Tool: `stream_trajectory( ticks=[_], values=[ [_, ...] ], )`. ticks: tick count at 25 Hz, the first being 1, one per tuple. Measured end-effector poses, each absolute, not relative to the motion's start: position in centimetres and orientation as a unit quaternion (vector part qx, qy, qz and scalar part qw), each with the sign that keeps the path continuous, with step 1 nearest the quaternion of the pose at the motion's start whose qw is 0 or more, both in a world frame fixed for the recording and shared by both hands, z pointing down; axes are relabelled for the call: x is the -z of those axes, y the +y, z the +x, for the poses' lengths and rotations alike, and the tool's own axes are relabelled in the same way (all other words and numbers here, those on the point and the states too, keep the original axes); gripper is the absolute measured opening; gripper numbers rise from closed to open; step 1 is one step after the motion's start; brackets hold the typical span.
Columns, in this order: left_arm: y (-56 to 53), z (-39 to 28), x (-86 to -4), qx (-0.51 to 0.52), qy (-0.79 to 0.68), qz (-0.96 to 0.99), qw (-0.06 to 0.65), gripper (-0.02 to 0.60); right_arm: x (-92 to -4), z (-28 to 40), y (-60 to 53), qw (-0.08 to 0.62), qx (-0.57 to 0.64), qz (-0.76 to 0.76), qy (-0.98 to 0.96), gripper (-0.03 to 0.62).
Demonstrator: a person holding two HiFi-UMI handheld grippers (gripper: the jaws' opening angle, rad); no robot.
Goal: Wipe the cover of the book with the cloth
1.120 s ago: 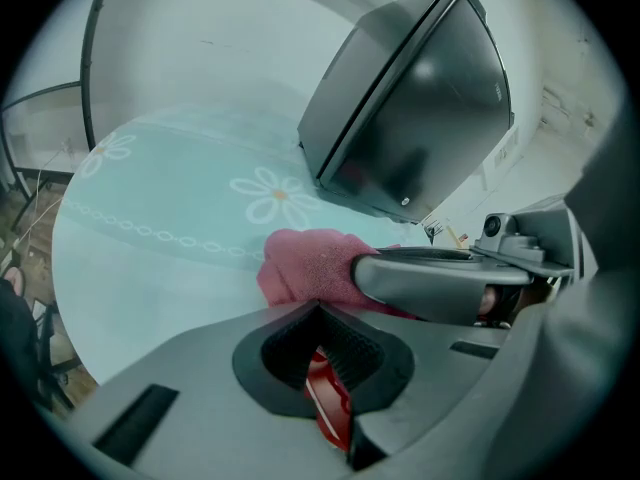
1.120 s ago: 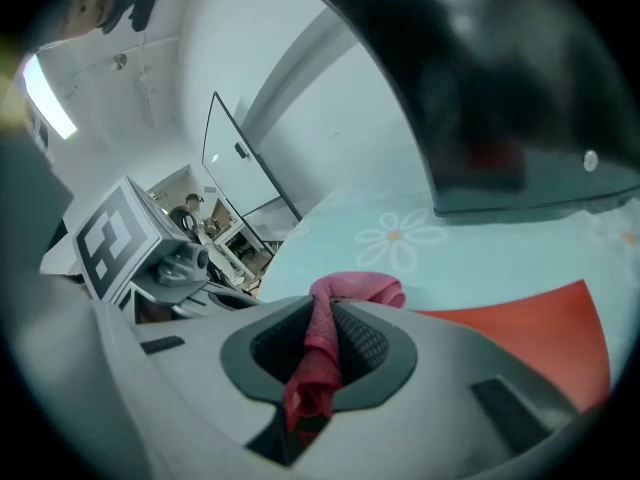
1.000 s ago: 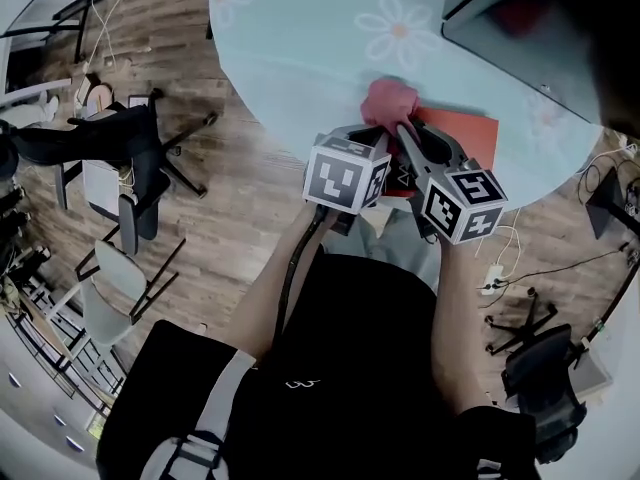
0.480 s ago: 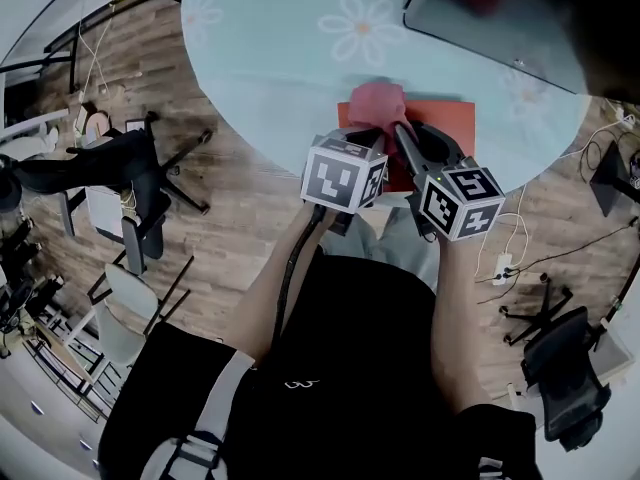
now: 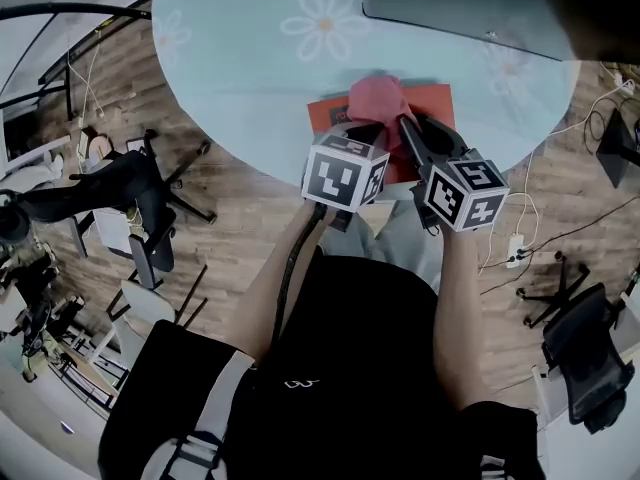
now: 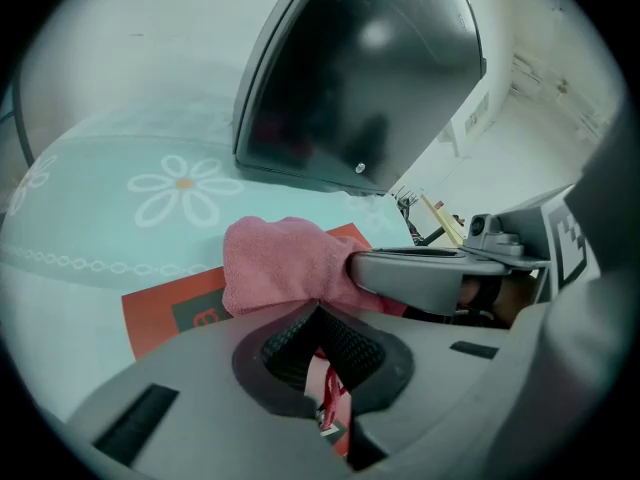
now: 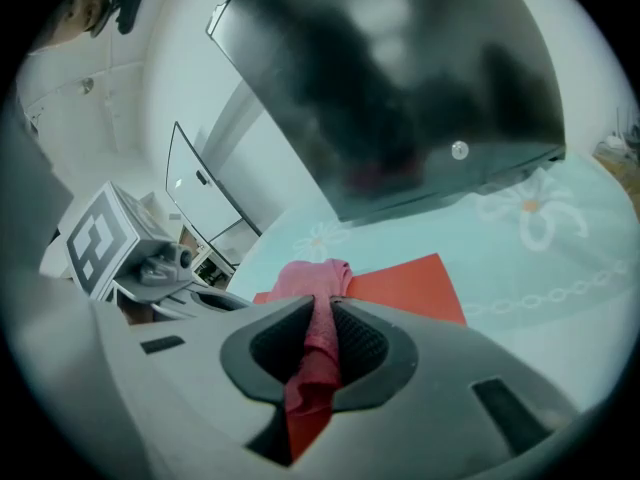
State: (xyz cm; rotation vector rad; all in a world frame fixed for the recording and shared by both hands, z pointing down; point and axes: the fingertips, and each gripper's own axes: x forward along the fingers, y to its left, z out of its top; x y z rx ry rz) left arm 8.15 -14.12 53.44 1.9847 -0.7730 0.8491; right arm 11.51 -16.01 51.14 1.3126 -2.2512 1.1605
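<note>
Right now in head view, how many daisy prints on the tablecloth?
3. One daisy print at far centre, one by the left rim, one faint beside the dark screen. Others may be hidden under the screen.
</note>
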Motion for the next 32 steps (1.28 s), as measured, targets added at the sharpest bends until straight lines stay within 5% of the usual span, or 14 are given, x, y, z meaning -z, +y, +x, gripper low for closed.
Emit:
stream_trajectory(
  ticks=[32],
  values=[
    [-15.1,19.6,-53.6,-0.379,-0.268,0.8,0.381,0.014,-52.4,23.4,-16.8,0.136,-0.419,0.501,-0.745,0.054]
  ],
)
